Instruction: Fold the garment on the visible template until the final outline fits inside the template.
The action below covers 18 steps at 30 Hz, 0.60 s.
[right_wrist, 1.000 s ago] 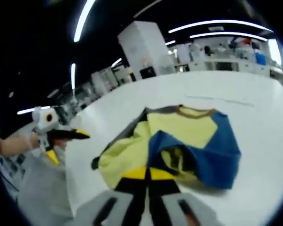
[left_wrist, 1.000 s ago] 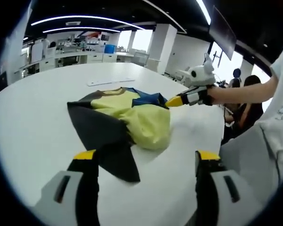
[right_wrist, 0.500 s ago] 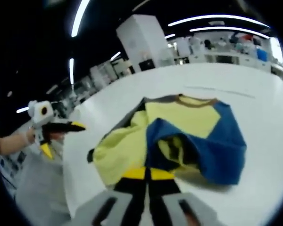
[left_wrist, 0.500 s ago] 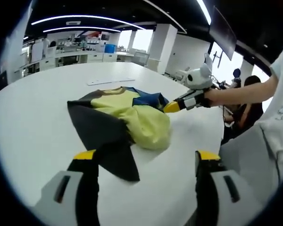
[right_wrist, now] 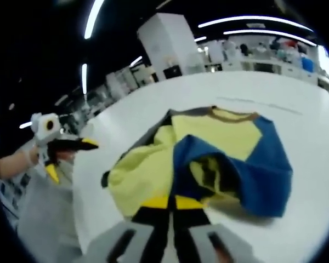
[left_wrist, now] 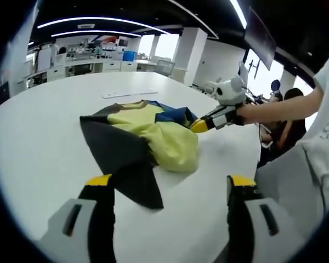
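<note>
Garment (left_wrist: 142, 131) sits bunched on the white table (left_wrist: 38, 142), not flat: yellow body, dark grey panel toward the left gripper, blue section on the far side. In the left gripper view the left gripper (left_wrist: 170, 183) rises from 6 o'clock with jaws spread wide, nothing between them; the dark grey corner of the cloth ends near its left-hand tip, contact unclear. Right gripper (left_wrist: 199, 126) comes in from 3 o'clock in that view, held by a person's hand (left_wrist: 247, 111), yellow tip at the garment's edge where blue meets yellow. In the right gripper view the right gripper (right_wrist: 170, 203) has its jaws pressed together at 6 o'clock, tips against the near hem of the garment (right_wrist: 208, 159); whether fabric is actually pinched between them I cannot tell. Blue part is folded over the yellow at 3 o'clock there, brownish collar at 12 o'clock. Left gripper (right_wrist: 71, 156) shows at 9 o'clock in that view, wide open, off the cloth, beyond the table (right_wrist: 318, 142) edge. A thin strip (left_wrist: 129, 94) lies on the table past the garment, at 12 o'clock in the left gripper view.
</note>
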Each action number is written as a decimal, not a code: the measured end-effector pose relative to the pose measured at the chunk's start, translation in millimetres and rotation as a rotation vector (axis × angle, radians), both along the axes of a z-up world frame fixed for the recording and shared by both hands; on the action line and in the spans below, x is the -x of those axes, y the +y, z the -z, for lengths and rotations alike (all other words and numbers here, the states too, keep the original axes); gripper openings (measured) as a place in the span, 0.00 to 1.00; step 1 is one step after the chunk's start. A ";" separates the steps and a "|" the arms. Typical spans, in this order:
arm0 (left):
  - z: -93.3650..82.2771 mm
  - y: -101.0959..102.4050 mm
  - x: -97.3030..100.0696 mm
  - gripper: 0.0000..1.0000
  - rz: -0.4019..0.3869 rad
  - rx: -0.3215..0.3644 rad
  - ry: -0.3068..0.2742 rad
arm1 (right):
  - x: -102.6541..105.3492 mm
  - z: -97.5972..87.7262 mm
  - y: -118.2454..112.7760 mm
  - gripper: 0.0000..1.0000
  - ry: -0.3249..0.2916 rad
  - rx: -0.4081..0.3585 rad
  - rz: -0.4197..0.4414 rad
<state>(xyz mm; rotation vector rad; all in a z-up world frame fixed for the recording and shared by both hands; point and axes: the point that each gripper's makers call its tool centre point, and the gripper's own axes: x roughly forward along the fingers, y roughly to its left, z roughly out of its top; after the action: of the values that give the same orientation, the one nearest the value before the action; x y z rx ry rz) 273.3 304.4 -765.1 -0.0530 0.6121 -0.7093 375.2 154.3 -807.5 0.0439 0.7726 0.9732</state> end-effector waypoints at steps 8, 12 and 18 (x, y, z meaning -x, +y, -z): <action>2.3 -3.0 -0.4 0.81 0.008 0.003 0.002 | -1.8 -37.5 -15.5 0.00 -0.031 -0.048 0.023; 2.5 -10.0 -1.3 0.81 0.014 0.005 0.002 | -4.7 -56.3 -31.7 0.00 -0.048 -0.059 0.046; 2.6 -13.9 -2.1 0.81 0.023 0.009 0.000 | -9.7 -77.4 -62.5 0.00 -0.070 -0.067 0.091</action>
<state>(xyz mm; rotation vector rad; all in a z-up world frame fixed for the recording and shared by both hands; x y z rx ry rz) 275.4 290.5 -767.7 -0.0548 0.6106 -0.7339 384.9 91.9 -730.1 0.1015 0.6678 0.9089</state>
